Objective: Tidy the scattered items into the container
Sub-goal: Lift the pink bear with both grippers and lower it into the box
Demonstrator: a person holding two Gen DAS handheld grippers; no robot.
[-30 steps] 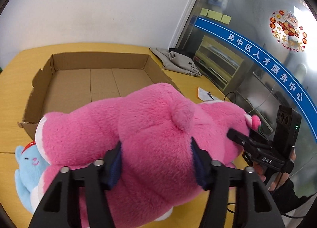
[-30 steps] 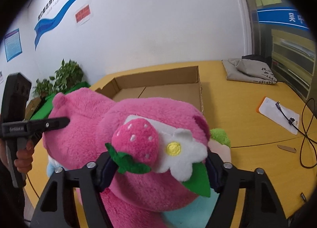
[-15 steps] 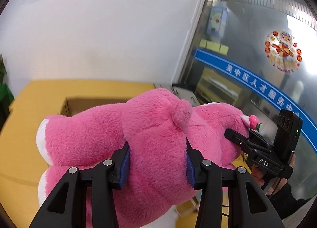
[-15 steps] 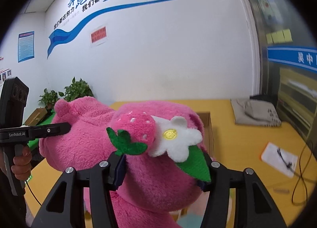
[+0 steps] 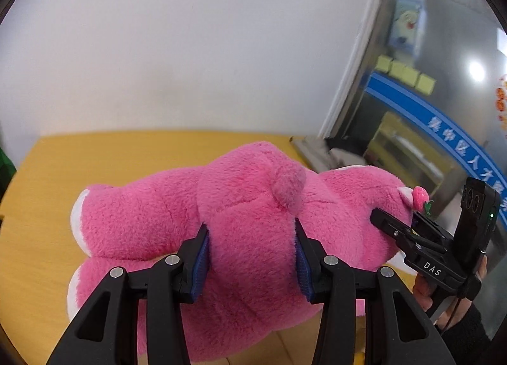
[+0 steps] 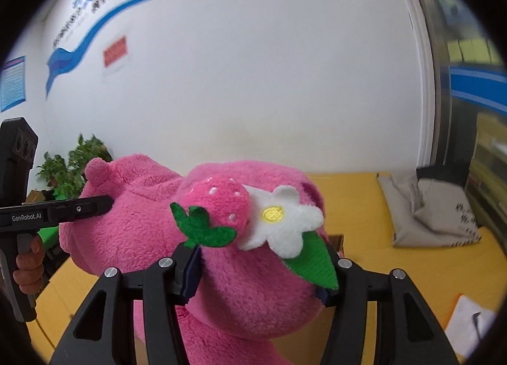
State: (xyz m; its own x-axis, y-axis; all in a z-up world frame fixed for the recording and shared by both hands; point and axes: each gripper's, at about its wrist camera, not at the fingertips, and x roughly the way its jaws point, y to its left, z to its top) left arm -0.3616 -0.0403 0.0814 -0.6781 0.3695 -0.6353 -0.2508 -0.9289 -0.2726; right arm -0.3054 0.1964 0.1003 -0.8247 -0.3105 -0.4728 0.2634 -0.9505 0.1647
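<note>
1. We've got the left gripper clamped on the pink plush bear, its blue pads pressing in on both sides of the torso, right under the little round tail.
2. The right gripper is squeezed onto the bear's head, one finger on each side, just below the strawberry and white flower sewn on top.
3. So the bear is up in the air between our two grippers, above the yellow table and not touching it as far as we can tell.
4. The left view shows the back of the bear: both legs with their white foot soles stick out to the left, and the head goes off to the right, where the right gripper bites it.
5. The right view shows the other end: the top of the head is close up, and the body runs away to the left, where one finger of the left gripper presses into the fur.
6. The long axis is roughly level, running left to right in the left view, feet left and head right.
7. Only the right view catches the potted plant far left, the grey bag far right on the table, and a sliver of cardboard box peeking out behind the head.
</note>
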